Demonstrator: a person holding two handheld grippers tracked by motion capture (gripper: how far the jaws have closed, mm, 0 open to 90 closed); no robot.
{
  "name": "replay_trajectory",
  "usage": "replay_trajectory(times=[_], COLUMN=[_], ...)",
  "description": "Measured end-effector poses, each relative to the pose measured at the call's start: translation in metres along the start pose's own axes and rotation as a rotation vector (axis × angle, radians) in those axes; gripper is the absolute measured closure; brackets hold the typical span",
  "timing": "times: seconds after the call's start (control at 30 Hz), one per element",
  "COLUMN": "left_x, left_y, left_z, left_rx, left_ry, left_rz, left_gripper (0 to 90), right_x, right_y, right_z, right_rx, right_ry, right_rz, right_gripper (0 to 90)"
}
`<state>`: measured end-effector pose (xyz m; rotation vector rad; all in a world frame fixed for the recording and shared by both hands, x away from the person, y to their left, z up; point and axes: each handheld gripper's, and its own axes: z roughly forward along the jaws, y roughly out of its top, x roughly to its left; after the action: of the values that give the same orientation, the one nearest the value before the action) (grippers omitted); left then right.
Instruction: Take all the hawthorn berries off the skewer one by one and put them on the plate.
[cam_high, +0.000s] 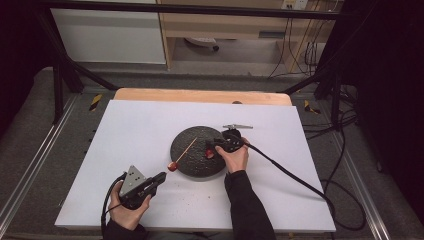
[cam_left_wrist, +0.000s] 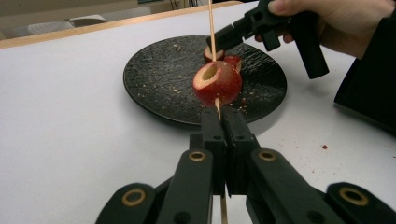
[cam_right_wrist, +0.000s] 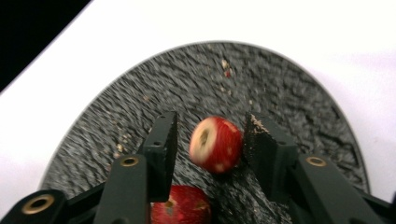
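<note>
At lower left the left gripper (cam_high: 161, 177) pinches a skewer (cam_left_wrist: 212, 32) through a fruit (cam_left_wrist: 217, 83); at centre the right gripper (cam_right_wrist: 210, 142) stands part open around a second fruit (cam_right_wrist: 217, 144) on the plate (cam_high: 192, 135)

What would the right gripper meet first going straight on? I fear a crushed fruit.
The red fruit piece between its open jaws, lying on the dark plate; depth is hard to judge.

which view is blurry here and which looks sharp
Right gripper view: motion-smeared, the black plate streaky and the red fruit piece between the fingers soft. Left gripper view: sharp on the skewered fruit, soft sheen on the plate. High view: evenly lit, dark at both edges.
</note>
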<state>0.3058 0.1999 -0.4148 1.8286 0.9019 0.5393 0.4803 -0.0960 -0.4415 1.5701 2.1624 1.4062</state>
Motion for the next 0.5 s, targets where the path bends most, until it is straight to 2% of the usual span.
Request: replay_trajectory(times=[0.13, 0.27, 0.5], left_x=[0.000, 0.000, 0.000], left_y=[0.000, 0.000, 0.000], left_z=[0.000, 0.000, 0.001], left_rx=[0.001, 0.002, 0.005], left_ry=[0.000, 0.000, 0.003], left_rz=[0.000, 0.000, 0.004], left_gripper=[88.5, 88.5, 88.5], right_x=[0.005, 0.014, 0.029], right_y=[0.006, 0.006, -0.001], right_z=[-0.012, -0.026, -0.043], right_rx=[-0.042, -0.077, -0.099], right_ry=[0.022, 0.069, 0.148], right_rz=[-0.015, -0.025, -0.049], right_gripper=[48.0, 38.6, 22.2])
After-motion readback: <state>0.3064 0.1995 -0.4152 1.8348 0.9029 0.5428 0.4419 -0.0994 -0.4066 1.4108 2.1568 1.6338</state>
